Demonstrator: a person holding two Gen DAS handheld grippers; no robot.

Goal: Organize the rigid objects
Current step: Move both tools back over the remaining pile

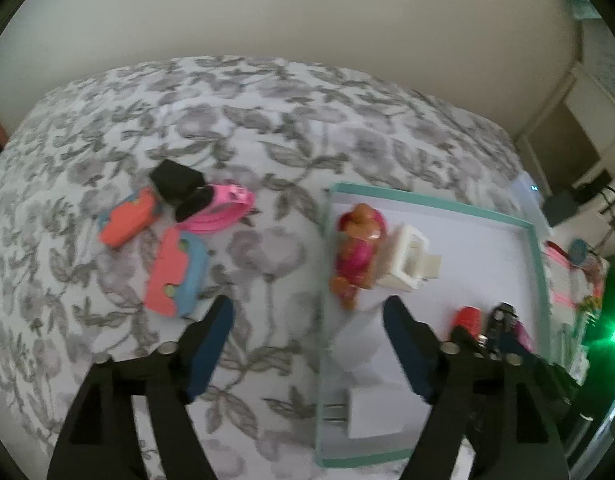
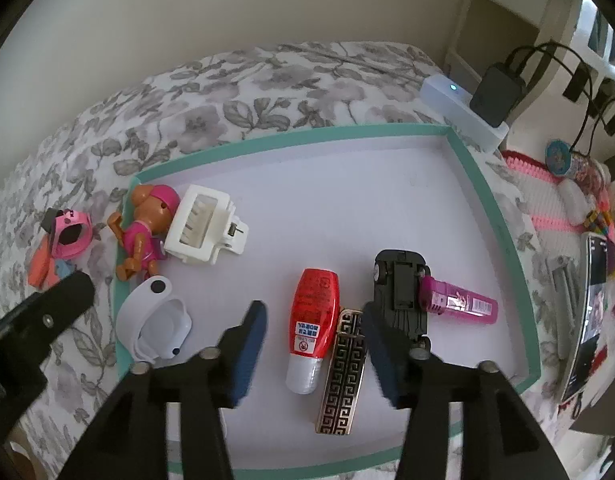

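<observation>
Floral bed (image 1: 227,128): both tools, left (image 1: 307,312) and right (image 2: 313,316), spread, empty; light, stiff orange toys (image 1: 175,272), best pinched across flat sides.

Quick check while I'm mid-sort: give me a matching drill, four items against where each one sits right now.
Items:
1. pink toy dog figure
2. pink wrist band
3. upside-down black toy car
4. white hair clip

Places:
A. on the floral bedspread, outside the teal-rimmed tray
B. against the tray's left wall
C. touching the pink lighter
D. in the tray, just right of the dog figure

Pairs: 1-B, 2-A, 3-C, 4-D
</observation>
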